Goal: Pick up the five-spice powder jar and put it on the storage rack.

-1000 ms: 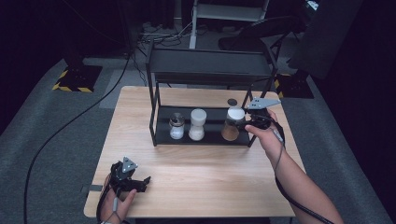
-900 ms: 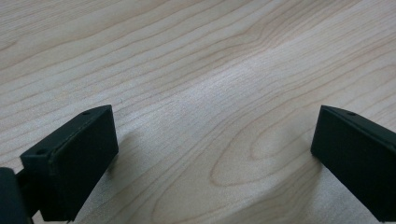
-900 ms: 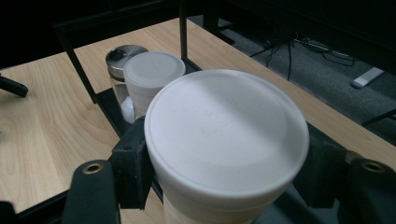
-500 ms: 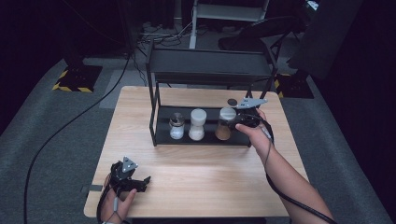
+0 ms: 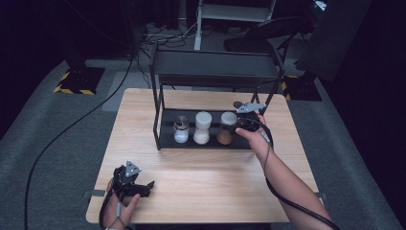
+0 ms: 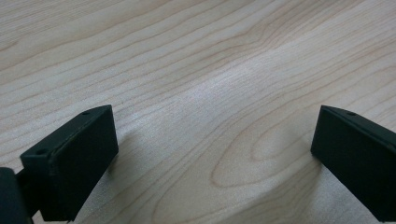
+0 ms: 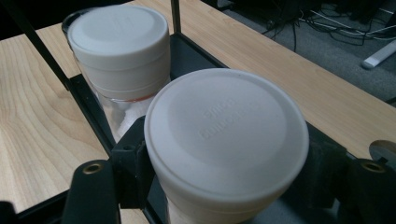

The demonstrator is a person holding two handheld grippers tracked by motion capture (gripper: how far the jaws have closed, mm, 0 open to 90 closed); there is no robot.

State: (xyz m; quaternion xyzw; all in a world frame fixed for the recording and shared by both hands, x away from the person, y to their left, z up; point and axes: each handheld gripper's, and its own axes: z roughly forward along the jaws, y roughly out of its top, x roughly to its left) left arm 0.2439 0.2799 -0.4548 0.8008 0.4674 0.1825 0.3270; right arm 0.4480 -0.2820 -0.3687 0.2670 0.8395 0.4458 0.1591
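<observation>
Right gripper view shows the right gripper (image 7: 224,186) pinching the brown spice jar's (image 7: 226,140) white lid; high view shows that jar on the rack's (image 5: 165,127) bottom shelf; left gripper (image 6: 212,154) is spread over bare table (image 6: 196,56).

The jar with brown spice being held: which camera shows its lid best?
The right gripper view: the brown-spice jar's white lid is close up, faint embossed lettering visible, clamped in the right hand-held gripper. The high view shows the jar small on the rack's lower shelf. The left gripper view faces tabletop.
</observation>
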